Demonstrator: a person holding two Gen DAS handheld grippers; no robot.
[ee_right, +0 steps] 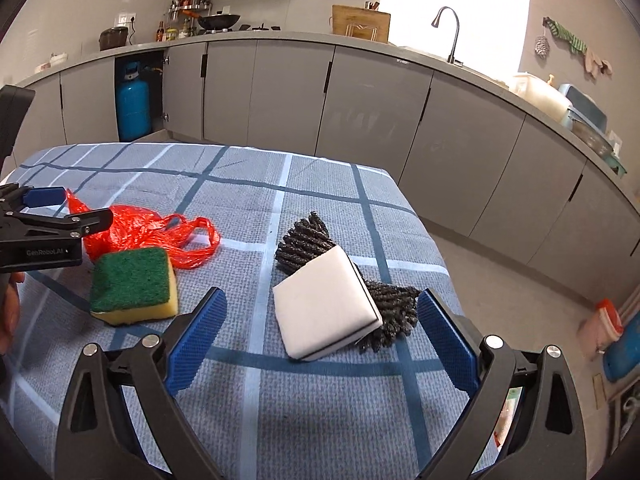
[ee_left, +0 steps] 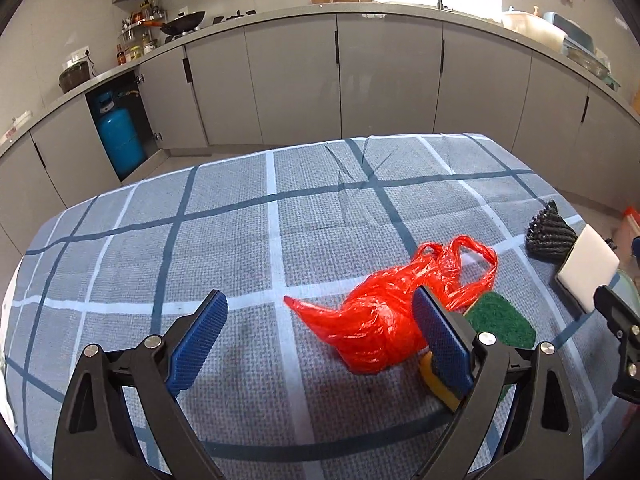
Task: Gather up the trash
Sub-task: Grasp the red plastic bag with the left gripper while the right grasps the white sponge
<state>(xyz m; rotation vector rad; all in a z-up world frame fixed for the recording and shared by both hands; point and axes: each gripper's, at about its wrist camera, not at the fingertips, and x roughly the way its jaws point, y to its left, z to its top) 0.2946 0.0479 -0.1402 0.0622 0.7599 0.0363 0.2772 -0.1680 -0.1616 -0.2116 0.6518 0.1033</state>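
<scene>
A crumpled red plastic bag (ee_left: 380, 320) (ee_right: 132, 228) lies on the checked blue-grey tablecloth (ee_left: 240, 240) (ee_right: 320, 400). My left gripper (ee_left: 318, 302) (ee_right: 76, 208) is open, its blue pads wide apart around the bag's near end without pressing on it. Beside the bag sits a green-and-yellow sponge (ee_left: 500, 320) (ee_right: 132, 280). A white sponge (ee_left: 588, 268) (ee_right: 324, 308) leans on a dark knitted scrubber (ee_left: 548, 236) (ee_right: 304, 240). My right gripper (ee_right: 322, 296) is open just short of the white sponge, which lies between the lines of its fingers, untouched. One of its black fingers (ee_left: 620, 320) shows in the left wrist view.
The table's right edge (ee_right: 432, 248) drops to the floor, where coloured containers (ee_right: 608, 324) stand. Grey kitchen cabinets (ee_left: 292, 80) run behind the table. A blue gas cylinder (ee_left: 120, 140) (ee_right: 132, 104) stands in an open one. A hand (ee_right: 10, 308) shows at the left edge.
</scene>
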